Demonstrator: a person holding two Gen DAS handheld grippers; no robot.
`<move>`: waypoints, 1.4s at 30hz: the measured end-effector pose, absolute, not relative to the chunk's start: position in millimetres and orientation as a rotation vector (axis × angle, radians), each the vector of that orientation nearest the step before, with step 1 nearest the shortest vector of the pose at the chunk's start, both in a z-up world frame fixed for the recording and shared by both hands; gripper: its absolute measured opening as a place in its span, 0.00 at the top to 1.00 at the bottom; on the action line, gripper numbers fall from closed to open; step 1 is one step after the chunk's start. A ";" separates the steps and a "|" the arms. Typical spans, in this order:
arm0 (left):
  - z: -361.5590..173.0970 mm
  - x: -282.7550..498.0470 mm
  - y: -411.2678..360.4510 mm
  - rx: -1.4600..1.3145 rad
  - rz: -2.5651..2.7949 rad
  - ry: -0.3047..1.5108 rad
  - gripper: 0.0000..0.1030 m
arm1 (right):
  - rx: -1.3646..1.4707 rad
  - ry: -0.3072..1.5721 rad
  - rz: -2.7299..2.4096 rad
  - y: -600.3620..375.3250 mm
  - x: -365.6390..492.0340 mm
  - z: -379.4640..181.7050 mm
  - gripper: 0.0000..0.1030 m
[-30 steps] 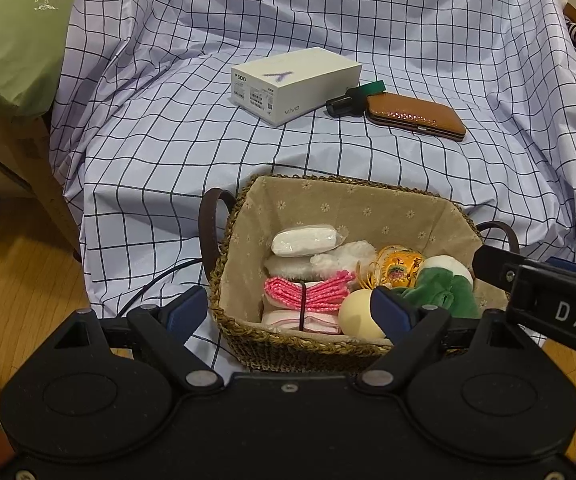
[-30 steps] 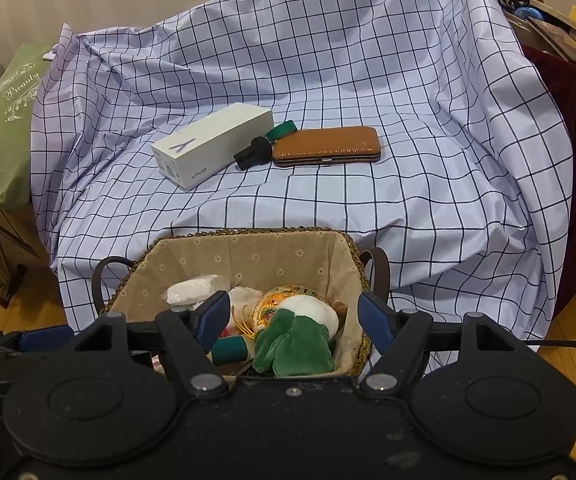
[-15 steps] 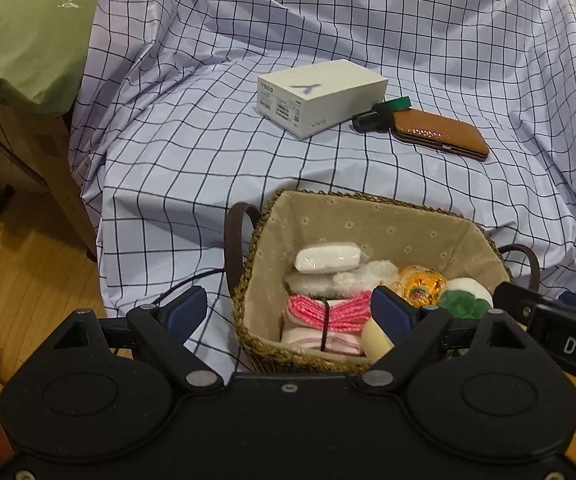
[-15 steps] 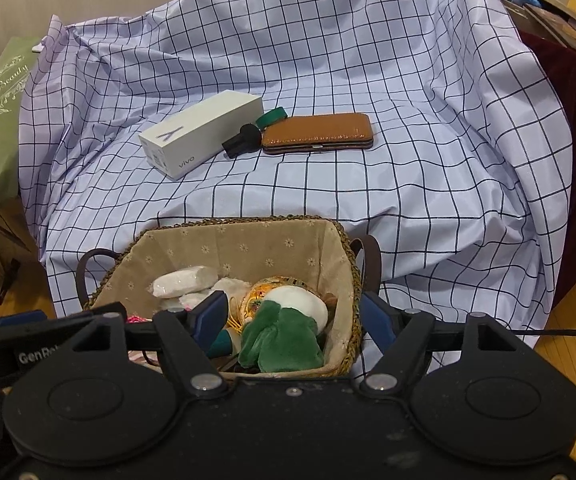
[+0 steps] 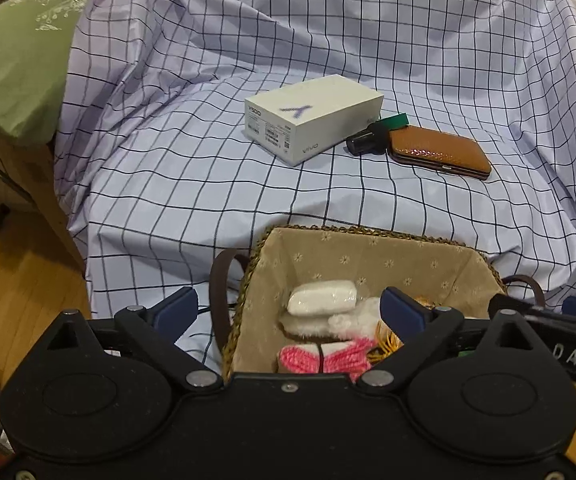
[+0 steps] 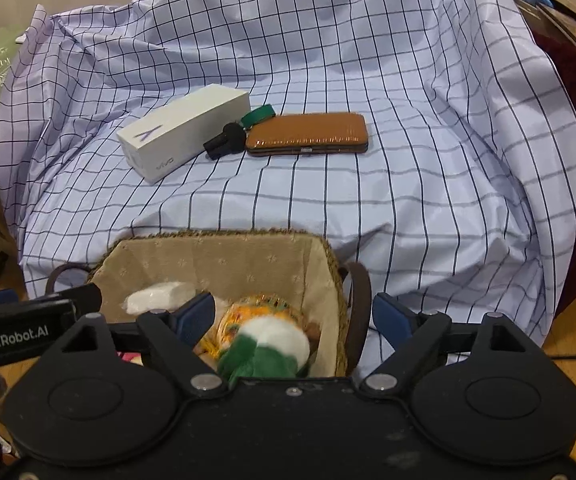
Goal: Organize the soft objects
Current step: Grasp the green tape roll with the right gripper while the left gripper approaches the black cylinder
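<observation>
Both tools, the left tool (image 5: 290, 308) and right tool (image 6: 292, 314), have just been spreading wider, nothing between their jaws, above the woven basket (image 6: 334, 264) on the checked cloth (image 5: 192, 184). Soft objects, among them a pink bundle (image 5: 324, 358) and a green plush (image 6: 264, 358), lie inside. Best practice looks like lifting clear without snagging the handles.

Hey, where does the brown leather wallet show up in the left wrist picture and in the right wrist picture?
Left wrist view: the brown wallet lies right of centre in the upper half, on the checked sheet.
Right wrist view: the wallet lies near the centre, upper half, seen side-on.
Shared landmark: the white phone box sits just left of the wallet in both views, a small black thing between them.
</observation>
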State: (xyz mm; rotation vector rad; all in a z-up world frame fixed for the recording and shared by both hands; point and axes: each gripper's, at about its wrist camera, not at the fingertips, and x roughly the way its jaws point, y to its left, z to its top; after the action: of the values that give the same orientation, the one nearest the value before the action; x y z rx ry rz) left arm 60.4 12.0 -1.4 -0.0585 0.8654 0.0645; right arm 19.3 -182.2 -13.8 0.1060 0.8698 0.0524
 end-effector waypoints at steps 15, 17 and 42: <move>-12.7 144.8 9.1 -0.041 0.036 0.917 0.08 | -0.030 0.782 0.072 -172.9 125.7 0.5 0.13; -14.7 156.2 8.8 -0.043 0.034 0.924 0.08 | -0.045 0.774 0.075 -169.0 143.4 0.7 0.13; -38.0 219.9 5.3 -0.102 -0.007 1.024 0.08 | -0.283 0.750 0.217 -126.7 306.1 -29.5 0.28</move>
State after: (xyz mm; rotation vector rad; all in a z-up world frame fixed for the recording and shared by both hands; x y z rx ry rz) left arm 219.9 5.3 -38.0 -0.1016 1.0235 -0.0072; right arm 306.1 -126.7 -29.5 -0.2832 0.7504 0.2171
